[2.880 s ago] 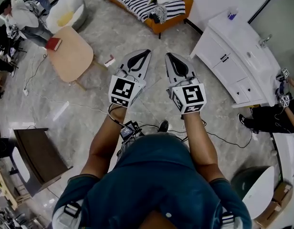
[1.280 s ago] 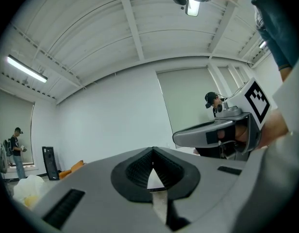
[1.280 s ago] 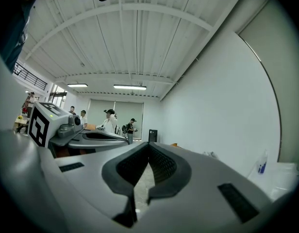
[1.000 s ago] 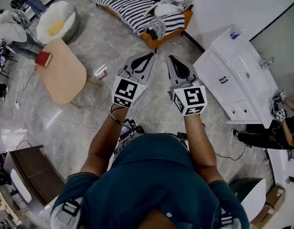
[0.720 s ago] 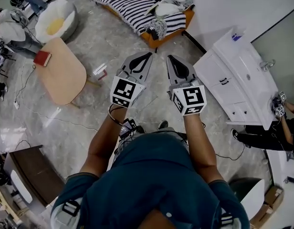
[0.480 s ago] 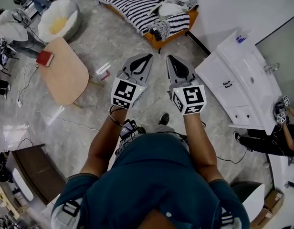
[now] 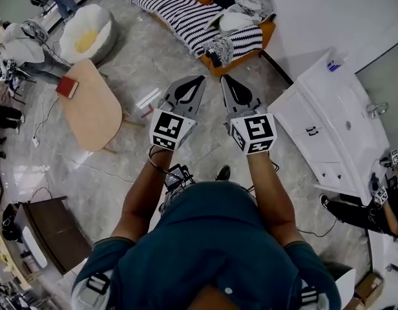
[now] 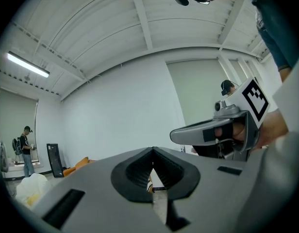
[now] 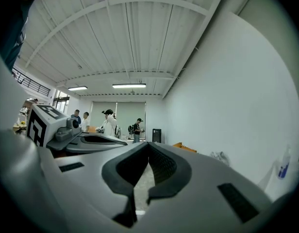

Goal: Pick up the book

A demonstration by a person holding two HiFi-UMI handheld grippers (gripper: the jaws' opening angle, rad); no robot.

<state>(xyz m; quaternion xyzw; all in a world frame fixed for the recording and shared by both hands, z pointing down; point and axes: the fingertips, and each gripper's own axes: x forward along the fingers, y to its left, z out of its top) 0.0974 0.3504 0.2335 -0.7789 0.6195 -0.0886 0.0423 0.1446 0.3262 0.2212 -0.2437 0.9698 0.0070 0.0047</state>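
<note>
A red book (image 7: 68, 87) lies at the far end of a light wooden table (image 7: 95, 112) at the head view's left, well away from both grippers. Held out level over the floor, my left gripper (image 7: 198, 79) is shut and holds nothing; the left gripper view shows its dark pads (image 8: 140, 171) meeting at a point. Beside it my right gripper (image 7: 224, 78) is also shut and empty, its jaws closed in the right gripper view (image 9: 148, 144). Each gripper view shows the other gripper alongside. The book shows in neither gripper view.
An orange sofa (image 7: 199, 18) with a striped cover and clothes stands ahead. A white beanbag (image 7: 88, 34) and people (image 7: 21, 47) are at the left, a white cabinet (image 7: 335, 118) at the right, a dark wooden unit (image 7: 47, 228) at the lower left. Cables and a small box (image 7: 149, 100) lie on the floor.
The whole room has slid in the head view: sofa and white cabinet have drifted right, the table and book slightly down. Both grippers stay side by side, shut.
</note>
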